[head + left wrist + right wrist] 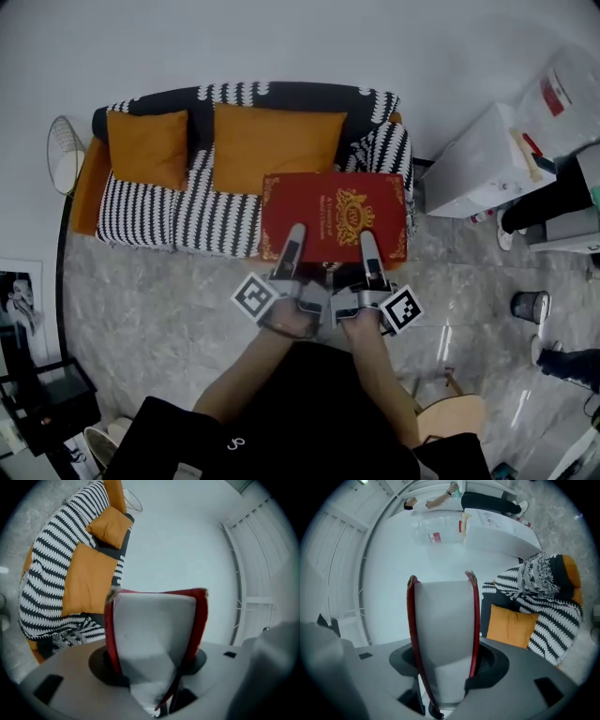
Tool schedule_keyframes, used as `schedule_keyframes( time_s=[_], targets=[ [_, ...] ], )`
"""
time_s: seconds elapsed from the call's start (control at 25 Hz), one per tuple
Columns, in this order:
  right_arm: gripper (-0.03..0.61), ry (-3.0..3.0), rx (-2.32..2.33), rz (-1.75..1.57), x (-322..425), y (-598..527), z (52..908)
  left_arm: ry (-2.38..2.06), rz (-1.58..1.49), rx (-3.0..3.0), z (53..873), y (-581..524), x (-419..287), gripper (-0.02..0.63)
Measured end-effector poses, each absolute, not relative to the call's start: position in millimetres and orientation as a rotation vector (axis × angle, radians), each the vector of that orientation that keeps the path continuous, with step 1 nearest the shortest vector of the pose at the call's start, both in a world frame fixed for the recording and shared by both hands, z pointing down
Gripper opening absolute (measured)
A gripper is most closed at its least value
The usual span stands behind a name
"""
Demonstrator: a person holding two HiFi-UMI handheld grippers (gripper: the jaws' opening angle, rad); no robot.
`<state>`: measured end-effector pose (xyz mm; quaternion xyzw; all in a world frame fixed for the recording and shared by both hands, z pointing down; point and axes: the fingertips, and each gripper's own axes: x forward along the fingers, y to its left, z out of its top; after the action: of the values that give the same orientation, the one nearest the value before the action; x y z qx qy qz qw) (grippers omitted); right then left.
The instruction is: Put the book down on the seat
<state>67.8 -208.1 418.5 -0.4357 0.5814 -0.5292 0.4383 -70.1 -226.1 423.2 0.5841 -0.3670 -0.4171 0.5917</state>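
Over the right front seat edge of the striped sofa [150, 220], the large red book [333, 211] is hovering flat. It looks stiff and fairly heavy, and the left gripper [289, 246] and right gripper [369, 251] are both clamping its near edge.

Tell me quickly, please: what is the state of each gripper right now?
left gripper: closed, holding the red book by its near edge.
right gripper: closed, holding the same red book.

Beyond your fingers [292, 246], orange cushions [277, 145] crowd the sofa's back. The striped seat [178, 220] to their left lies free. A white cabinet [483, 164] blocks the right.
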Motion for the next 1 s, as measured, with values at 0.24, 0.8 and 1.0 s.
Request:
schedule_keyframes(
  time_s=[0.24, 0.8, 1.0],
  targets=[
    [0.242, 1.428, -1.08, -1.376, 68, -228, 437, -0.9, -0.939, 1.323, 439, -242, -70, 0.239],
    [0.242, 1.331, -1.135, -1.499, 66, -244, 531, -0.963, -0.865, 1.234, 530, -258, -70, 0.239],
    [0.242, 1.261, -1.178, -1.539, 67, -242, 588, -0.98, -0.809, 1.17, 588, -259, -68, 0.239]
  ],
)
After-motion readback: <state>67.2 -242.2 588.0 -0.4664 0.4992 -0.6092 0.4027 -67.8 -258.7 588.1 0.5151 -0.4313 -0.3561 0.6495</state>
